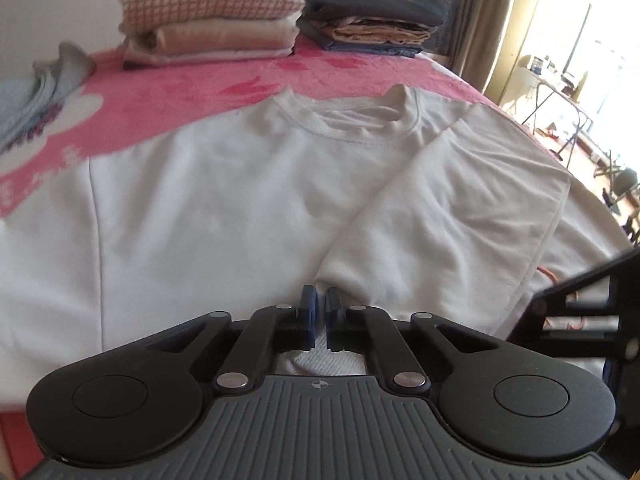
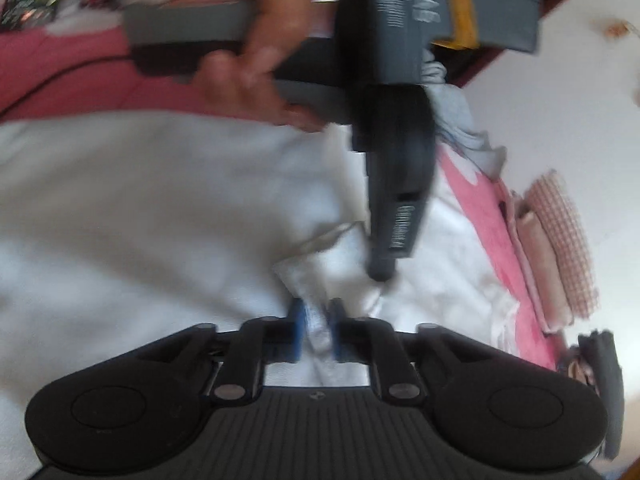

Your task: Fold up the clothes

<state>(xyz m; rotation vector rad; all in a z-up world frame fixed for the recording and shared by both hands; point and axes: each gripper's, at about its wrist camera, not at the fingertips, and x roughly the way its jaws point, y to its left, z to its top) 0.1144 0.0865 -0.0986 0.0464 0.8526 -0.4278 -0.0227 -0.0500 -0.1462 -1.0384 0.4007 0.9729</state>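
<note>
White sweatshirt (image 1: 224, 200) covers pink blanket (image 1: 168, 92), window (image 1: 580, 40) right

Daylight floods from a window (image 1: 576, 40) at far right, blown out to white glare. Soft light elsewhere, faint shadows in the white sweatshirt (image 1: 240, 208) folds. Left wrist view fairly sharp — edges bowed by fisheye. Right wrist view smeared with motion blur — the hand (image 2: 264, 40) worst.
</note>
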